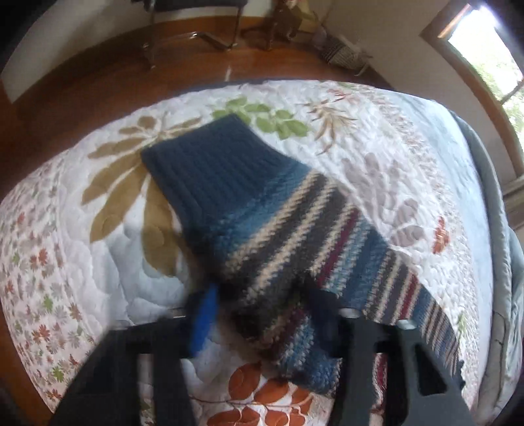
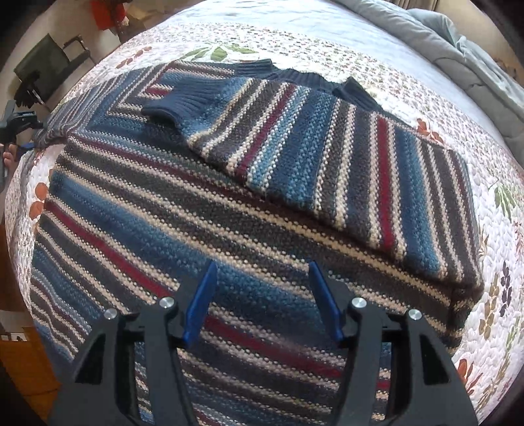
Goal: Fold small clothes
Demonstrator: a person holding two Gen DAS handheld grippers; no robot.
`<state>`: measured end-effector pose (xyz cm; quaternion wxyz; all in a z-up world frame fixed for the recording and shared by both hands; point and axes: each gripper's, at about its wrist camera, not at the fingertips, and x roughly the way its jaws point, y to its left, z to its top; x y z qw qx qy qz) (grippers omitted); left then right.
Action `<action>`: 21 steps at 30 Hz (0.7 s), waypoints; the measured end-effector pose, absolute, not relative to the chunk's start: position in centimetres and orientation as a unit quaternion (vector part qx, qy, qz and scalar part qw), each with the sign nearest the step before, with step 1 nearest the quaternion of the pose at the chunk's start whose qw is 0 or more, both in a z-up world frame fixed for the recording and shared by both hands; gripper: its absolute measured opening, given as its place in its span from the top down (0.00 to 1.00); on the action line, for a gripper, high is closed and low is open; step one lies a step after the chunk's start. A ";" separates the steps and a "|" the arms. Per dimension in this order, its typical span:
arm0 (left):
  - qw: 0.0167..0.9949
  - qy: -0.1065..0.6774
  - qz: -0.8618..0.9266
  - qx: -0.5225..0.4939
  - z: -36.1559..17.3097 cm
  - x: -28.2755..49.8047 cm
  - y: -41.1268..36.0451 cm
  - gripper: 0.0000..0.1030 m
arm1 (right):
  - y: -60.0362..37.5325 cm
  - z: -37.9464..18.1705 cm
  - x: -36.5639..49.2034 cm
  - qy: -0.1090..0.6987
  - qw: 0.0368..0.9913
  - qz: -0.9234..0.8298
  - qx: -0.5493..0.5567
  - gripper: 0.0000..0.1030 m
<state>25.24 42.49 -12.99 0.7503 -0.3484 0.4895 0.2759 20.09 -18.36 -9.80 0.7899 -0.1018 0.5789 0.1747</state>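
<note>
A striped knit sweater (image 2: 209, 209) in blue, grey, cream and maroon lies flat on a floral quilt (image 2: 491, 249). One sleeve (image 2: 294, 144) lies folded across its body, its navy cuff (image 2: 167, 105) toward the left. My right gripper (image 2: 263, 295) is open and empty, just above the sweater's lower body. In the left wrist view, my left gripper (image 1: 258, 311) is shut on the other sleeve (image 1: 262, 209) and holds it lifted above the quilt (image 1: 82, 262), navy cuff (image 1: 209, 160) pointing away. The left gripper also shows at the far left of the right wrist view (image 2: 13, 121).
The bed's edge curves round the quilt, with wooden floor (image 1: 98, 82) beyond. A chair (image 1: 193, 26) and a basket (image 1: 340, 52) stand on the floor. A grey duvet (image 2: 442, 42) lies bunched along the far side. A window (image 1: 488, 55) is at the right.
</note>
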 end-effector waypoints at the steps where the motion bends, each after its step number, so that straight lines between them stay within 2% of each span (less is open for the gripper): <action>1: 0.755 0.482 0.268 -0.354 -13.0 25.3 42.4 0.82 | -18.3 -9.8 20.0 0.578 0.790 0.176 -0.101 0.44; 2: 0.757 0.479 0.259 -0.360 -13.0 25.5 42.3 0.86 | -18.4 -9.8 19.9 0.577 0.791 0.177 -0.101 0.44; 6: 0.791 0.435 0.252 -0.347 -10.9 25.7 40.2 0.88 | -18.7 -9.4 19.4 0.571 0.794 0.181 -0.102 0.42; 12: 0.870 0.389 0.153 -0.260 -5.7 27.8 31.1 0.88 | -20.4 -8.9 19.0 0.568 0.800 0.172 -0.093 0.41; 16: 0.903 0.393 0.041 -0.170 -3.4 28.3 21.2 0.88 | -21.6 -8.9 18.8 0.570 0.800 0.168 -0.081 0.41; 21: 0.884 0.444 -0.109 -0.098 -4.2 28.0 10.9 0.87 | -23.5 -9.1 18.5 0.572 0.802 0.158 -0.076 0.41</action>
